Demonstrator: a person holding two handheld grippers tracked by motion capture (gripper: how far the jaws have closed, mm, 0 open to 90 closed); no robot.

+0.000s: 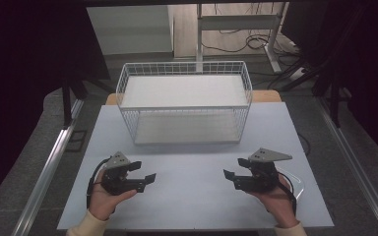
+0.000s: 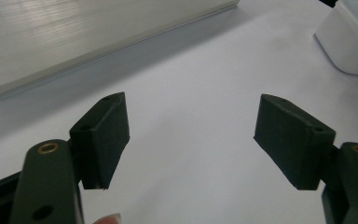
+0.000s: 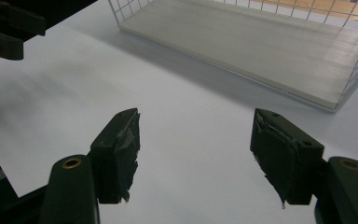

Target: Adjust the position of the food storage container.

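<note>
Wire basket [image 1: 184, 101] standing empty at counter's [image 1: 192, 196] far middle, well apart from both tools. Left gripper [image 1: 142, 173] jaws spread wide, nothing between; right gripper [image 1: 230, 177] likewise. Risk, as judged: torn pad facing on right jaws slipping on thin wire; lightweight basket skidding or tipping if nudged.

No text, label, brand, number or sign can be read anywhere: not on the white desk [image 1: 192, 196], the white wire basket [image 1: 184, 101], or either pair of black tongs.
</note>
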